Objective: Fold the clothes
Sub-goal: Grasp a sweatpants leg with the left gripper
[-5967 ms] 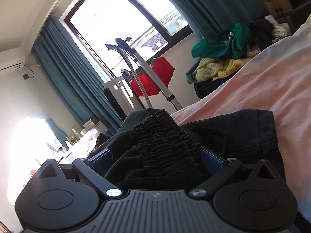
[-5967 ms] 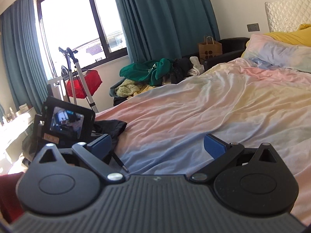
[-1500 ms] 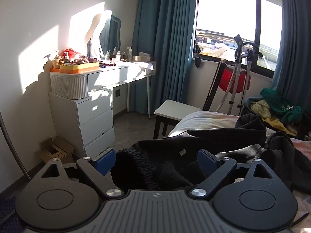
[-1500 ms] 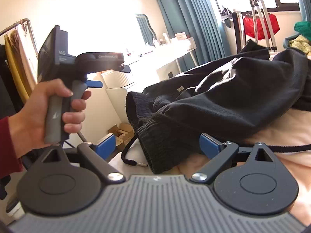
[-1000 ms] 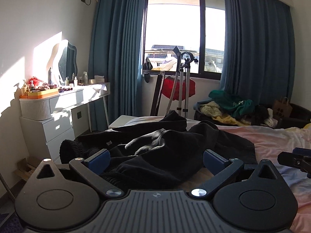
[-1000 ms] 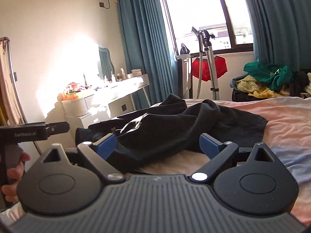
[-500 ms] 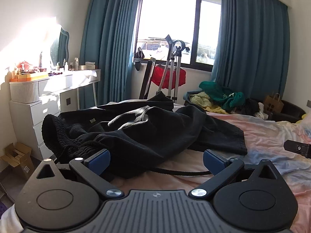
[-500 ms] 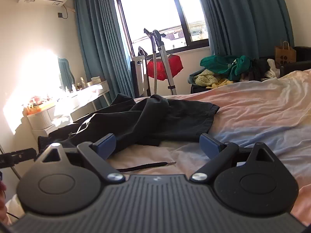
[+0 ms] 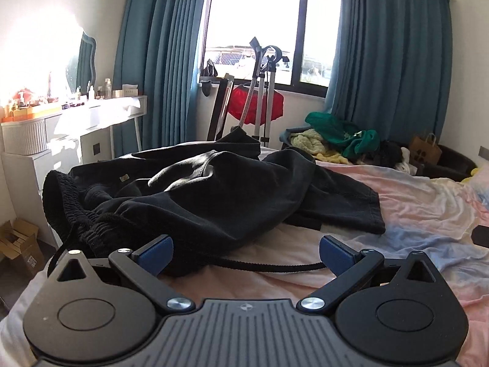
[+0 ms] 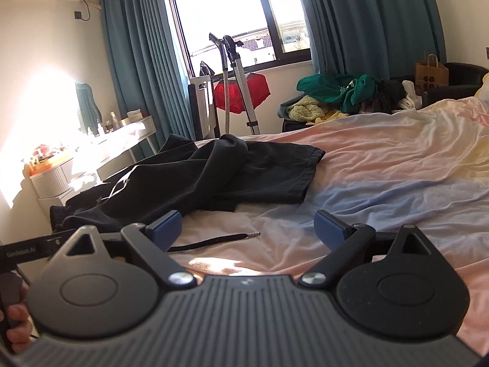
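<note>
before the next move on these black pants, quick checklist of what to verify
1. Left gripper open, holding nothing: ok.
2. Right gripper open, holding nothing: ok.
3. Black pants spread flat for folding: not ok, bunched in a heap with legs overlapping.
4. Drawstring tucked in: not ok, trailing loose across the bed sheet.
5. Waistband fully on the bed: cannot tell, it sits near the edge.
</note>
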Tool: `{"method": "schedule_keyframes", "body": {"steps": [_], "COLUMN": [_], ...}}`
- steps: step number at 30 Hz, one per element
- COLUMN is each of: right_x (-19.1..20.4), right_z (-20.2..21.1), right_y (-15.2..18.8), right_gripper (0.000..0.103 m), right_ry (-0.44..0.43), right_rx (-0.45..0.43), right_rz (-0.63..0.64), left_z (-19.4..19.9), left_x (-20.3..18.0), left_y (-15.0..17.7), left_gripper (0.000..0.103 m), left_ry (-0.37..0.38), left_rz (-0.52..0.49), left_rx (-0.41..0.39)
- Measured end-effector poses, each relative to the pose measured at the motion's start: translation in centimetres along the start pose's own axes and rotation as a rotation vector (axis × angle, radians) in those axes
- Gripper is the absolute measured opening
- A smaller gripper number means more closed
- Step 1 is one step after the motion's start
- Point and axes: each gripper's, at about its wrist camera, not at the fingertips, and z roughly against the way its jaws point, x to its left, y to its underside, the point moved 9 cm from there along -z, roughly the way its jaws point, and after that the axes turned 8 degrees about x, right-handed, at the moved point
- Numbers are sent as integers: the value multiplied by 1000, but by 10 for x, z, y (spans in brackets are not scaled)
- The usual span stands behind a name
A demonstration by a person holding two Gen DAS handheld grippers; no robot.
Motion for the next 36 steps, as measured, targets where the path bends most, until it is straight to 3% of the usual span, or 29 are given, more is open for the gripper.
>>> {"method": "schedule_keyframes", "body": {"steps": [4,10,13,16,19,23,24,27,28,30,33,36], "right_x": [-10,-30,-40,-50,-56,-65,-67,-74,-76,-80,-86,-85], "right_z": [4,4,-10,-29,-41,-57,-60,-72,-76,-84,-92,-84], "right_y": [-6,-9,-8,-2,3,10,12,17,18,22,25,19], "right_gripper": [95,95,95,95,95,95,95,95,95,95,95,95], "right_ry": [-4,6,26,48,57,70,73,83,86,92,102,114], "right_rx": [-18,-37,-18,11,37,72,80,106,115,132,152,127], "right_rz": [-38,-90,-117,-148,-165,-188,-194,-211,-216,-228,-241,-229], "left_z": [-42,-132,-188,-236,-284,-340,-353,-384,-387,-382,-353,-288], "left_x": [-16,-54,-85,-117,-144,-169,-173,-180,-180,-178,-176,-170], "left_y": [-26,-74,-97,-119,-131,-132,-130,-124,-123,-125,-132,-135], "left_gripper": [96,94,82,82,82,78,75,51,35,15,12,11], "left_ry": [35,-1,-21,-6,-70,-120,-138,-212,-234,-232,-173,-92], "left_rz": [-93,-236,-299,-330,-369,-400,-418,-475,-480,-475,-467,-456], "left_rx": [1,-40,-49,-62,-60,12,34,112,134,152,138,90]}}
